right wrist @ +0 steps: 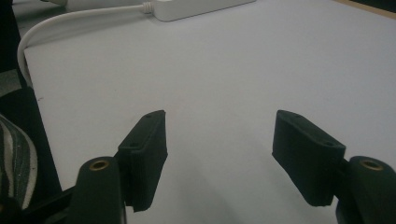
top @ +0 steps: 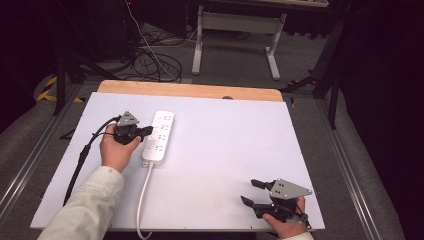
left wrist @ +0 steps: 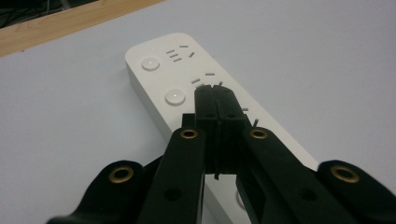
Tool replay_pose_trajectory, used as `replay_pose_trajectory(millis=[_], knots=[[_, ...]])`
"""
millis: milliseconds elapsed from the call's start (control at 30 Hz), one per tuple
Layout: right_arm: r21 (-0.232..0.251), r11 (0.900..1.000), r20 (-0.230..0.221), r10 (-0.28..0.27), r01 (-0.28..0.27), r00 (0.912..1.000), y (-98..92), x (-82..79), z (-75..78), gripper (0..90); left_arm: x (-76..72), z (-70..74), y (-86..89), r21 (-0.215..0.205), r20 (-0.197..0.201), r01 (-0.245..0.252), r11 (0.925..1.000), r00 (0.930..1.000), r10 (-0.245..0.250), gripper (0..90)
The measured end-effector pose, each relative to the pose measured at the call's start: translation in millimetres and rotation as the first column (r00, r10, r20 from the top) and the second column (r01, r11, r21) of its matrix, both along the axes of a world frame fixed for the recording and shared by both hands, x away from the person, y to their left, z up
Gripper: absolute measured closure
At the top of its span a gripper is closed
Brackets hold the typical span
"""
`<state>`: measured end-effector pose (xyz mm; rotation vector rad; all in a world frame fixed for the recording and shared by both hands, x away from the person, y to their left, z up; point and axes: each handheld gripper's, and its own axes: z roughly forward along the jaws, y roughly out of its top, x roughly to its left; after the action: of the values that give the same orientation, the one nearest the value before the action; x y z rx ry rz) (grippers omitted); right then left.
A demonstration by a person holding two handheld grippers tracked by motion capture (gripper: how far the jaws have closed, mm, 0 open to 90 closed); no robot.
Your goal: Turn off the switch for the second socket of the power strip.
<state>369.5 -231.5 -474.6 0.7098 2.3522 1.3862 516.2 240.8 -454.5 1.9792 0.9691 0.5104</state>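
Power strip: a white power strip (top: 158, 137) lies flat on the table (top: 225, 150), left of centre in the high view, its long axis running from lower left toward the upper edge of the frame.
Sockets and buttons: in the left claw view the strip (left wrist: 187, 79) shows rows of slots and two round white buttons (left wrist: 174, 97) along its left side.
Cord: a white cord (top: 142, 200) leaves the strip's near end and runs down to the bottom edge of the high view; in the right claw view it curves at the upper left (right wrist: 70, 18).
Left claw: the left claw (top: 145, 131) sits in the person's left hand (top: 117, 150) at the strip's left edge, with its tips over the strip's middle — the jaws are pressed together with nothing between them (left wrist: 217, 105); whether the tips touch the surface cannot be told.
Right claw: the right claw (top: 252, 192) is held low at the lower right of the high view, well apart from the strip — its jaws stand spread (right wrist: 219, 158) over bare table, pinching nothing.
Table: pale grey top with a wooden strip (top: 190, 90) along its far edge.
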Motion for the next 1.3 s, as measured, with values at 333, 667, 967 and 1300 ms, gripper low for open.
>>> replay_pose_trajectory(millis=[333,667,967,1300], knots=[[0.002,1.000,-0.003,0.001,-0.001,1.0000,-0.3,0.4,-0.4,35.9,5.5,-8.0,-2.4,0.031,-0.006,-0.002,0.9995,1.0000,0.002,89.9],[-0.001,1.000,-0.007,0.004,-0.004,1.0000,-0.3,1.1,-1.1,35.9,7.7,-13.2,-4.3,0.039,-0.022,0.022,0.9990,0.9995,-0.022,90.0],[-0.003,1.000,-0.007,0.005,-0.005,1.0000,-0.3,1.3,-1.4,35.9,8.7,-14.9,-5.8,0.071,-0.023,0.021,0.9973,0.9995,-0.020,90.0],[-0.004,1.000,-0.008,0.008,-0.009,0.9999,-0.4,1.5,-1.8,35.9,7.4,-16.2,-8.4,0.066,-0.036,0.017,0.9976,0.9993,-0.015,90.0]])
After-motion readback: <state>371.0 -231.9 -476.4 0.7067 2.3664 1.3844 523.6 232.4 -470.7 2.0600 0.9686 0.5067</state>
